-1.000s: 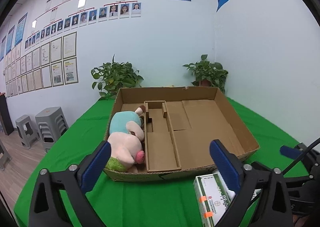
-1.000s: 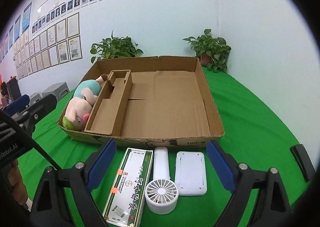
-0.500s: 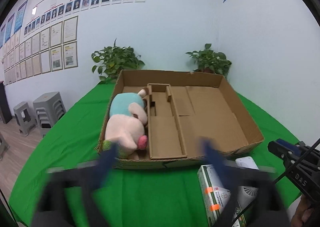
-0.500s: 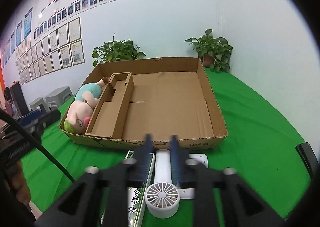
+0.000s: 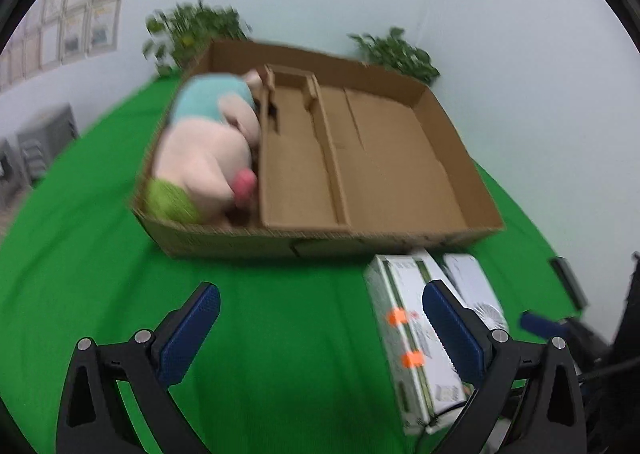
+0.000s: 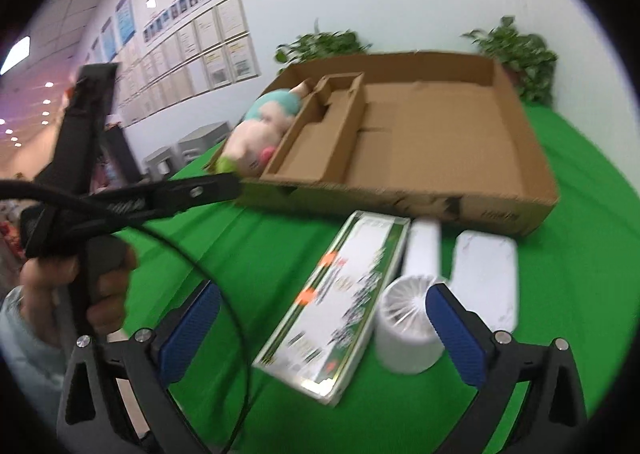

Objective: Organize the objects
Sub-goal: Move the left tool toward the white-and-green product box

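Long white-and-green printed cardboard carton [image 6: 340, 302] with two orange stickers is what we judge comes next: it lies flat on the green-covered counter [image 6: 580, 254], just in front of the near wall of the shallow brown cardboard tray [image 6: 532, 157]. Touching or almost touching its right side is a small white handheld fan [image 6: 412, 310], and beyond that a flat white rounded slab [image 6: 486, 274]. In the tray's left compartment a pink plush toy with a teal top [image 5: 208, 145] already lies; the middle and right compartments look bare. Both pairs of tongs have just been opening. The right tongs [image 6: 320, 330] stand wide apart above the carton and fan, gripping nothing, and the left tongs [image 5: 320, 326] are equally wide apart over bare cloth with the carton's end [image 5: 412, 330] beside the right-hand finger. We expect the carton to be light and stiff but crushable, its glossy faces a little slippery, so we would take it across its narrow width near the middle, squeezing gently. The fan looks like hard plastic with a delicate grille, so its handle is the safer hold. The plush is soft and forgiving.
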`<action>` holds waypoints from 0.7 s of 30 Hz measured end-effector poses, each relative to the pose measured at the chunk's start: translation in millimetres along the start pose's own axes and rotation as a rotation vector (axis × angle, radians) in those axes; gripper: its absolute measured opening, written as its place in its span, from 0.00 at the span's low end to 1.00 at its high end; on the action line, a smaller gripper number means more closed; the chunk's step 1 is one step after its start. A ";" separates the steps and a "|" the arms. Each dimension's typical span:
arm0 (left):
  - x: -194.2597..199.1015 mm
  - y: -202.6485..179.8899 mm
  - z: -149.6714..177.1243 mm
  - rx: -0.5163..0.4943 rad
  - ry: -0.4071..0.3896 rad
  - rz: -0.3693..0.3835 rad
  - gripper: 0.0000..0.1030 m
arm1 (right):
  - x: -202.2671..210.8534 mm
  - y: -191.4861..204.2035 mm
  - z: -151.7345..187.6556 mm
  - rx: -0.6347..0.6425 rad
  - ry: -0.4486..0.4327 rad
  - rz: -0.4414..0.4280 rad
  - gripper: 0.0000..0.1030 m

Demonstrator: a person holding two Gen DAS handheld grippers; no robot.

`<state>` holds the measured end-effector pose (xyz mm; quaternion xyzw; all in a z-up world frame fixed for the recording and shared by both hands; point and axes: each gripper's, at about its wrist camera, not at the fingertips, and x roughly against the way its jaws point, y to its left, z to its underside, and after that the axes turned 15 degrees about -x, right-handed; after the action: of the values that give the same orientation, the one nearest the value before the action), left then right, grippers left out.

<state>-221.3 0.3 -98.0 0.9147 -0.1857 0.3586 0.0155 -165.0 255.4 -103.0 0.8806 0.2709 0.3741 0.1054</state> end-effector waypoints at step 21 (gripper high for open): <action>-94.6 -3.6 19.4 0.066 0.216 0.403 0.75 | -37.7 8.0 51.5 0.001 0.138 0.108 0.96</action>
<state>-271.2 31.5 -174.6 0.8155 -0.3499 0.4562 -0.0666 -146.5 228.7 -158.5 0.8660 0.2298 0.4392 0.0658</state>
